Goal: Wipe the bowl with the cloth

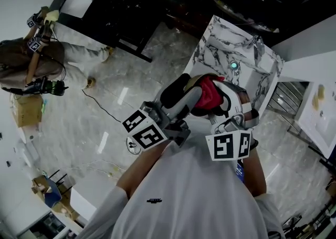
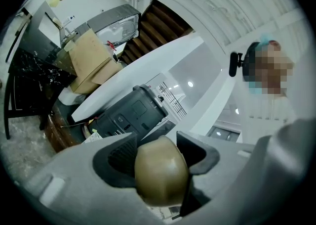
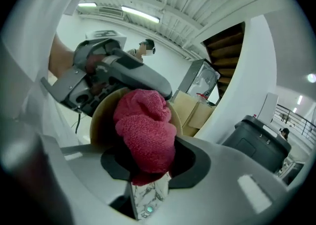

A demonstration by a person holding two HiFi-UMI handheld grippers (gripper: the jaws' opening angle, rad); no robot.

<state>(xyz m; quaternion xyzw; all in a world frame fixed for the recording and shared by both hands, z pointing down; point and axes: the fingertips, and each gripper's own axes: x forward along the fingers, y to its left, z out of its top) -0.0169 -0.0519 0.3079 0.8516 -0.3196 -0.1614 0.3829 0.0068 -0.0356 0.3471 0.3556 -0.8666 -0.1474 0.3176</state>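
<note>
Both grippers are raised in front of my chest. My left gripper (image 1: 181, 95) (image 2: 159, 151) is shut on the rim of a tan bowl (image 2: 160, 172) (image 1: 198, 79), which it holds tilted. My right gripper (image 1: 224, 111) (image 3: 149, 158) is shut on a bunched red cloth (image 3: 145, 132) (image 1: 210, 95). In the right gripper view the cloth sits against the inside of the bowl (image 3: 101, 120), with the left gripper's body (image 3: 116, 68) behind the bowl. Most of the bowl is hidden by the cloth and the jaws.
Below the grippers stands a marble-patterned counter (image 1: 223, 49) with a small teal light (image 1: 233, 65). A black table (image 1: 123, 7) is at the back. Another person (image 1: 31, 59) sits at far left. The left gripper view shows a grey bin (image 2: 131, 112) and a cardboard box (image 2: 86, 61).
</note>
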